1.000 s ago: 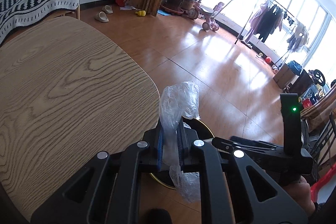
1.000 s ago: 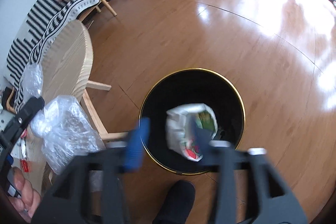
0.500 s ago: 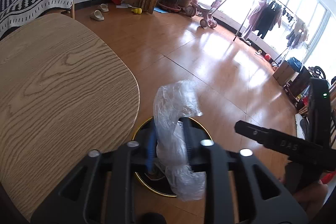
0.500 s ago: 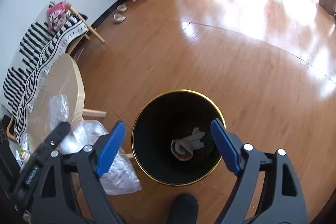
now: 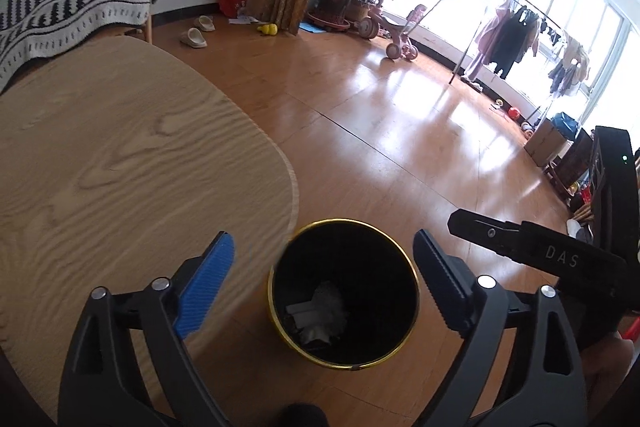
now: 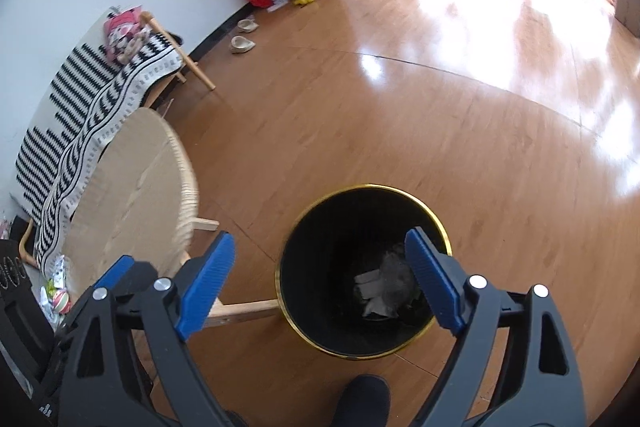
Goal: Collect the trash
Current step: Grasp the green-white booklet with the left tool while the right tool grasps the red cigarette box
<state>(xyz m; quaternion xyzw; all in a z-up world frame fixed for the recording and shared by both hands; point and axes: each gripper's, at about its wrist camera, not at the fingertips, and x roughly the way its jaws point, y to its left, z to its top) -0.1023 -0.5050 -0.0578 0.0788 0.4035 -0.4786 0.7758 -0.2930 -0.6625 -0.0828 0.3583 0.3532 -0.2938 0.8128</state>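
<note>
- Two tools hang over the black gold-rimmed bin point(image 5: 344, 291), and neither carries anything: the left tool point(image 5: 324, 279) stands wide, its jaws having just been opening, with nothing between them now
- A second ago that left tool was pinching a crumpled clear plastic bag; the bag is gone from its jaws, and pale crumpled trash point(image 5: 320, 311) lies at the bottom of the bin, so I judge the bag has dropped in
- The right tool point(image 6: 320, 279) is also wide and empty, its jaws having opened a little further; the printed wrapper it let fall a second ago now lies among the trash in the bin
- For the task this means both drops are done and both tools are free to fetch more
- The right wrist view shows what the left does not: small colourful wrappers point(image 6: 56, 291) at the near end of the bench point(image 6: 132, 179), just left of the left tool's body, which look like the next trash to collect, and a dark shoe tip point(image 6: 364, 399) just before the bin
- The left wrist view shows a broad bare stretch of the bench top and the right tool's body off to the right, but nothing of those wrappers
</note>
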